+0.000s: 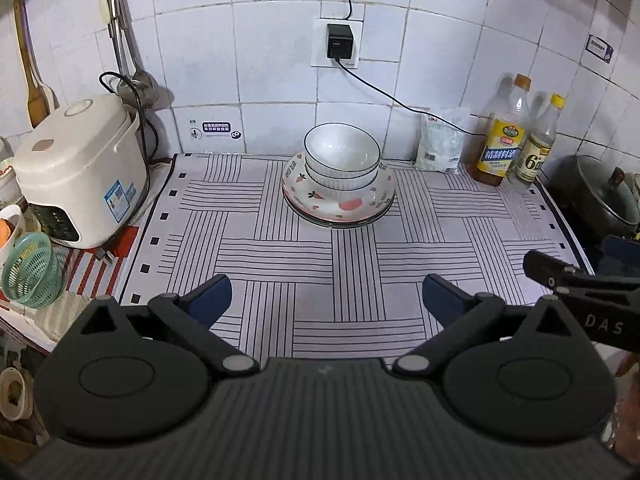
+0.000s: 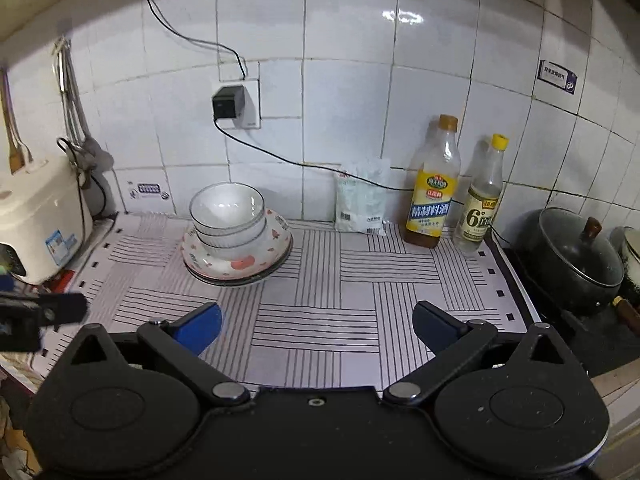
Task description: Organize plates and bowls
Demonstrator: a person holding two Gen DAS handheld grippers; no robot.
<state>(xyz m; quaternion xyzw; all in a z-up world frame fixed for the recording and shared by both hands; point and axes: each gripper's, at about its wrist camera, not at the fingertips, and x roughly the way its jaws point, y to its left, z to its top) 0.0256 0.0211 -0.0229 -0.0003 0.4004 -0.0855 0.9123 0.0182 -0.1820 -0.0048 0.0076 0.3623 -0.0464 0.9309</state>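
Two white bowls (image 1: 342, 156) (image 2: 228, 210) are nested on a stack of fruit-patterned plates (image 1: 340, 204) (image 2: 240, 264) at the back of the striped mat (image 1: 280, 256) (image 2: 340, 280). My left gripper (image 1: 326, 298) is open, well short of the stack, with nothing between its blue pads. My right gripper (image 2: 318, 326) is also open and empty, to the right of the stack and nearer the front. Each gripper shows at the edge of the other's view: the right gripper's finger (image 1: 560, 276) and the left gripper's finger (image 2: 48, 314).
A white rice cooker (image 1: 80, 172) (image 2: 36, 220) stands at the left, with a green basket (image 1: 32, 276) in front. A salt bag (image 1: 440, 144) (image 2: 362, 200), two bottles (image 1: 504, 136) (image 2: 432, 188) and a lidded pot (image 1: 604, 192) (image 2: 572, 256) stand at the right. A black cable (image 1: 400, 100) runs along the wall.
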